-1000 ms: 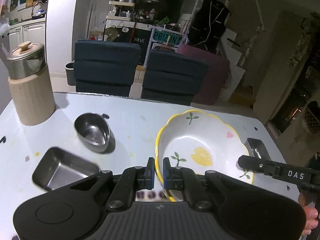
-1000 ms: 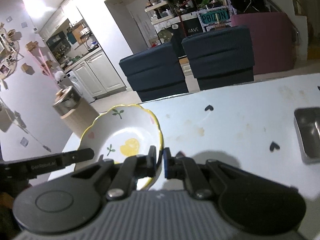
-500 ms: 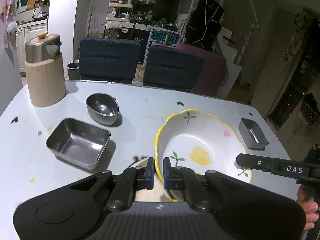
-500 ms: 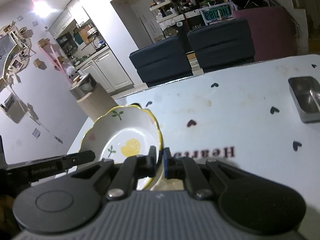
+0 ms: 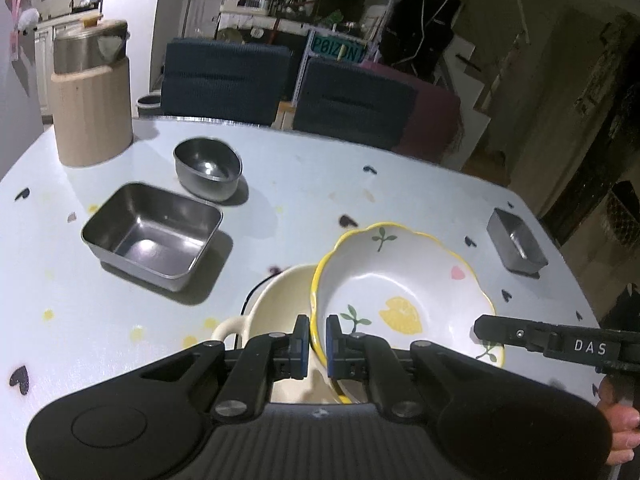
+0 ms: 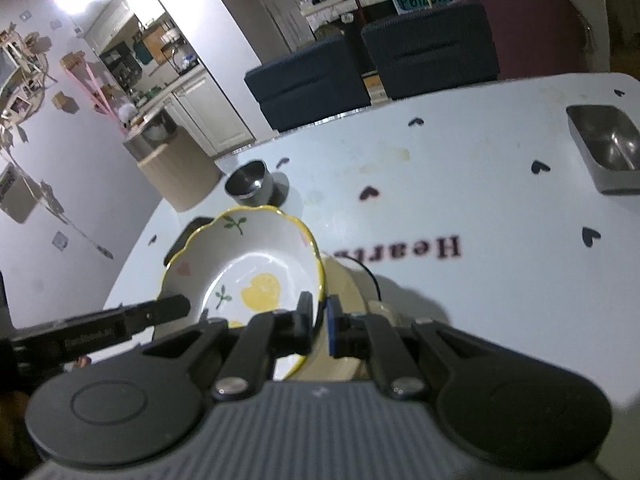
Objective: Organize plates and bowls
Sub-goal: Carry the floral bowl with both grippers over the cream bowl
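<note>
A white bowl with a scalloped yellow rim [image 5: 404, 284] is held in the air between both grippers. My left gripper [image 5: 318, 340] is shut on its left rim. My right gripper [image 6: 320, 316] is shut on its right rim [image 6: 256, 264]. Below it sits a cream dish with a handle [image 5: 276, 304], which also shows in the right wrist view [image 6: 348, 292]; the bowl hangs over it and hides most of it. A round steel bowl [image 5: 208, 168] and a square steel tray [image 5: 152, 236] stand to the left.
A small steel tray [image 5: 516, 244] stands near the table's right edge, also in the right wrist view [image 6: 604, 152]. A tall beige canister with a steel lid [image 5: 92, 96] stands at the far left. Two dark chairs [image 5: 288, 84] stand behind the white table [image 5: 312, 184].
Both grippers have carried the yellow-rimmed bowl back toward the near edge and higher. The cream dish has come into view under it.
</note>
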A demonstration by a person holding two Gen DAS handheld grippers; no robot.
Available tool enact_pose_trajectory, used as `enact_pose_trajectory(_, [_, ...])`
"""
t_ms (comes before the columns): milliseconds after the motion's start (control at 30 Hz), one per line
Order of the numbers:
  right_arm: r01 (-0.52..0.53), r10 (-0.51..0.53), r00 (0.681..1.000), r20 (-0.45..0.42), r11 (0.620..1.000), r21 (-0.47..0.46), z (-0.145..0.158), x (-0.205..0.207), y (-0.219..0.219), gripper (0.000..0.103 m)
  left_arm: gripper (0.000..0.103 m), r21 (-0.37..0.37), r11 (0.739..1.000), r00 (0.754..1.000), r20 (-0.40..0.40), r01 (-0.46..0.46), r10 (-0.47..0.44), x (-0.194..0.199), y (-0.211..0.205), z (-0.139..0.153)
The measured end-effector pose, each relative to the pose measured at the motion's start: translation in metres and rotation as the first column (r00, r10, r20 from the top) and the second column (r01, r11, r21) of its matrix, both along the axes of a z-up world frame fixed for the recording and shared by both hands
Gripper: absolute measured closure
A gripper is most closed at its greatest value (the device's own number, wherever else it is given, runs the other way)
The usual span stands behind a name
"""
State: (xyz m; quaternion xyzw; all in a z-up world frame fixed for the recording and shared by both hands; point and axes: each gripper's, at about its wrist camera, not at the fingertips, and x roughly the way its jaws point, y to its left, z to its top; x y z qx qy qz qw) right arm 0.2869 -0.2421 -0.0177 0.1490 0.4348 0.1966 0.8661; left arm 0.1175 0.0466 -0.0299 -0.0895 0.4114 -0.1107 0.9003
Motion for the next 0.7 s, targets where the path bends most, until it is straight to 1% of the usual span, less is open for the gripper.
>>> enact_pose_trajectory(133, [-0.003, 0.002, 0.999, -0.037, 1.000, -0.024, -0.010, 0.007, 0.011, 0.095, 0.095, 0.020, 1.000, 0.999, -0.037, 0.019, -0.018, 0.005, -0.001, -0.008])
enact_pose_trajectory(167, [-0.002, 0.000, 0.999, -0.048, 1.000, -0.028, -0.012, 0.011, 0.014, 0.095, 0.095, 0.020, 1.000, 0.999, -0.045, 0.020, -0.019, 0.006, 0.000, -0.011])
enact_pose_trajectory(200, [0.002, -0.003, 0.998, -0.055, 1.000, -0.028, -0.017, 0.007, 0.016, 0.095, 0.095, 0.018, 1.000, 0.998, -0.055, 0.019, -0.018, 0.007, 0.000, -0.013])
enact_pose_trajectory(267, [0.005, -0.007, 0.998, -0.065, 0.999, -0.032, -0.019, 0.011, 0.019, 0.095, 0.095, 0.016, 1.000, 0.997, -0.073, 0.018, -0.017, 0.010, 0.001, -0.016])
enact_pose_trajectory(333, [0.009, -0.012, 0.998, -0.069, 0.999, -0.039, -0.022, 0.006, 0.021, 0.095, 0.095, 0.020, 1.000, 0.996, -0.085, 0.018, -0.016, 0.013, 0.002, -0.019])
enact_pose_trajectory(467, [0.020, -0.023, 0.997, -0.077, 0.999, -0.044, -0.026, 0.008, 0.028, 0.095, 0.095, 0.029, 0.999, 0.995, -0.100, 0.018, -0.015, 0.018, 0.003, -0.022])
enact_pose_trajectory(700, [0.047, -0.049, 0.997, -0.065, 0.998, -0.033, -0.028, 0.000, 0.022, 0.095, 0.095, 0.032, 0.999, 0.990, -0.143, 0.003, 0.002, 0.028, 0.009, -0.031])
